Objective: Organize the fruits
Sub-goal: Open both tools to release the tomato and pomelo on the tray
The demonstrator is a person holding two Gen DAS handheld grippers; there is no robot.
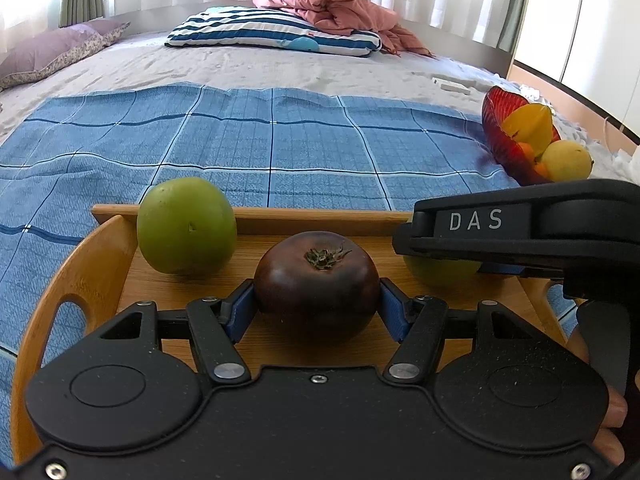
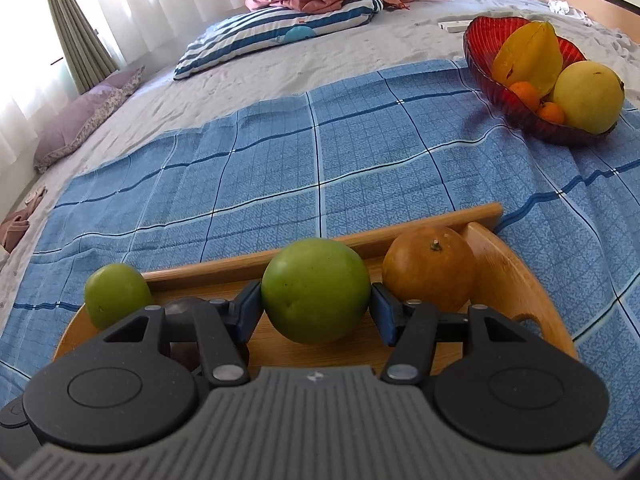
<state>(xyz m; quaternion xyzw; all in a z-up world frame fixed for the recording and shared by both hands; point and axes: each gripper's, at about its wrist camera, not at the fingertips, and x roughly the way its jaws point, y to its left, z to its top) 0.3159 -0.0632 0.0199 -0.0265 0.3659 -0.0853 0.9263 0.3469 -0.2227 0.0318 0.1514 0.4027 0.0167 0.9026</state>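
A wooden tray (image 2: 516, 276) sits at the near edge of a blue checked cloth (image 2: 280, 168) on the bed. From left: a matte green fruit (image 1: 186, 226) stands free at the far rail. The left gripper (image 1: 317, 304) clamps a dark purple-brown tomato (image 1: 316, 284) with a dried green calyx. The right gripper (image 2: 316, 308) clamps a smooth green round fruit (image 2: 316, 290). An orange (image 2: 430, 272) rests beside it. Far right, a red glass bowl (image 2: 480, 68) holds a starfruit (image 2: 528, 56).
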